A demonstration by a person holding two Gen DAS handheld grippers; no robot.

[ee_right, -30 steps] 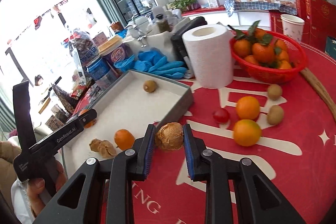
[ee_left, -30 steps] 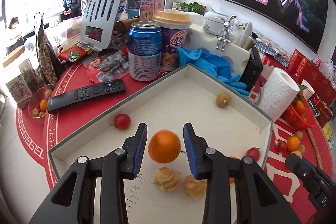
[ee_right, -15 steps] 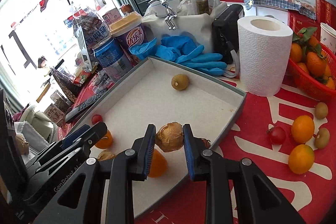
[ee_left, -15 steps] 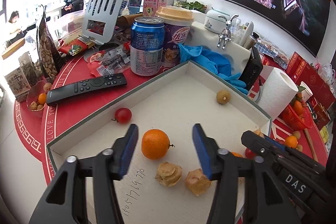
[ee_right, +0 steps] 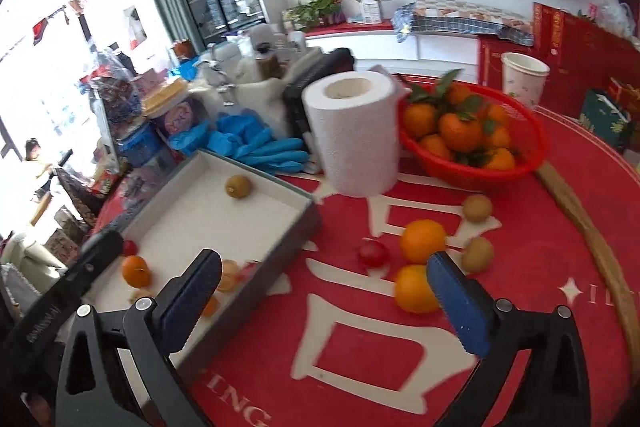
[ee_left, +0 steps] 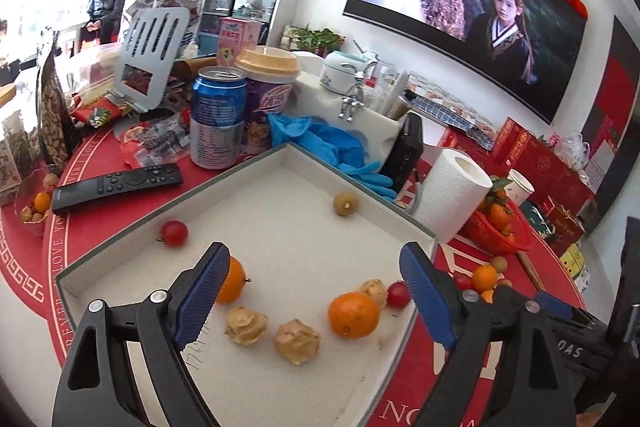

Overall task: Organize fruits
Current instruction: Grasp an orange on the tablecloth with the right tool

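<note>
While both grippers' jaws have just been opening — wide, empty — round fruits dot the tray.

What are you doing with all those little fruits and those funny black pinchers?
A person is sorting fruit into a shallow white tray with grey walls on a red table, using two hand-held grippers. The left gripper has just been opening and hangs over the tray with nothing between its jaws. The right gripper has also just been opening and is empty, above the red tablecloth. Small oranges, cherry tomatoes and papery husked berries already lie in the tray. More oranges wait outside it.
</note>
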